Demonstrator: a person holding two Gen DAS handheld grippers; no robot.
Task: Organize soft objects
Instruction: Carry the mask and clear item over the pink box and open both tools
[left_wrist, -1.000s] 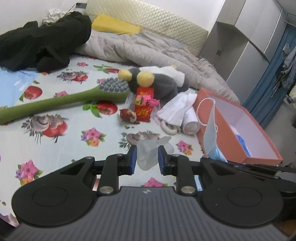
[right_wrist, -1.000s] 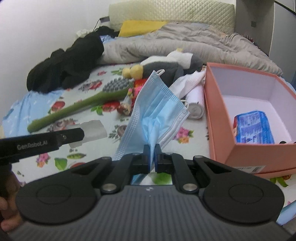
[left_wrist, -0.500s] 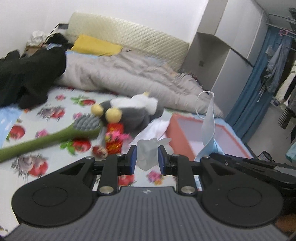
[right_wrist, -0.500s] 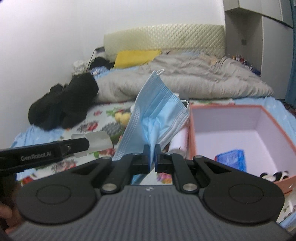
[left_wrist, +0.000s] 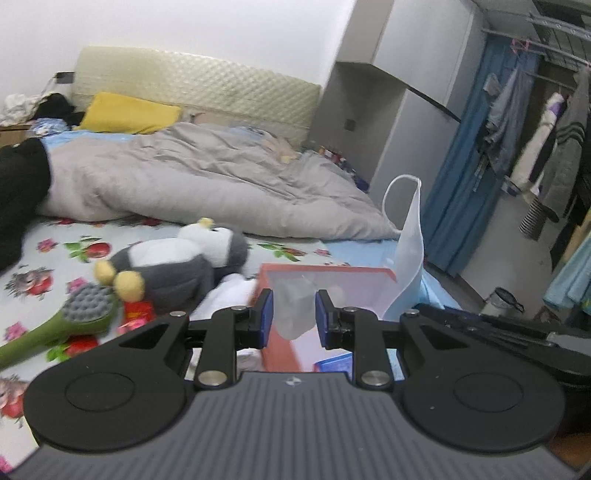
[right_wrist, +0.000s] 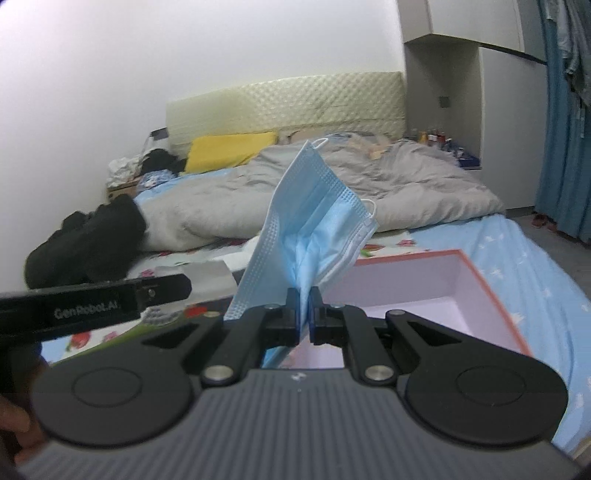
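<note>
A: The right gripper (right_wrist: 303, 314) has its jaws pinching the pleated light-blue disposable face mask (right_wrist: 310, 221) at its lower edge, so the mask stands up above the open salmon-pink cardboard box with the pale lilac lining (right_wrist: 491, 291), which sits near the foot edge of the bed. What worries you?

B: The pinch takes only a thin bit of fabric. I judge that a quick swing could pull the mask free, or one white ear loop (left_wrist: 397, 192) could snag on the box rim and leave it draped over the wall instead of inside.

A: And the left gripper (left_wrist: 291, 314)?

B: Its jaws are partly closed on a translucent whitish soft plastic piece (left_wrist: 295, 306). It looks slippery and only lightly held, so it could drop short of the box, beside the grey-and-white plush penguin with yellow feet (left_wrist: 173, 266).

A: What does each view add?

B: The left wrist view shows the penguin, the green long-handled brush with a grey rubber head (left_wrist: 74, 314), and a blue packet at the box bottom. The right wrist view hides those, but shows the mask's pleats, the box's far wall, and the left gripper's side.
</note>
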